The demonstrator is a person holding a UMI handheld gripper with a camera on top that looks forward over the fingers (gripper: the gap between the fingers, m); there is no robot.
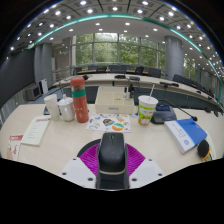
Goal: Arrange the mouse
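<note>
Mouse [112, 157], dark grey and black, sits between the two fingers [88, 160] of my hand-held gripper [112, 165], with the purple pads close along both its sides; I cannot tell whether they press on it or only flank it. It lies at the near edge of the table [60, 140], a pale wooden one. Beyond the mouse, toward the middle of the table, some printed papers [108, 123] lie flat. Further toward the left side stands a tall stack of red and green cups [79, 100], just beside a white mug [65, 108]. Toward the right stands a paper cup [147, 108] with a green band, and near the right edge lies a blue and white box [186, 133].
</note>
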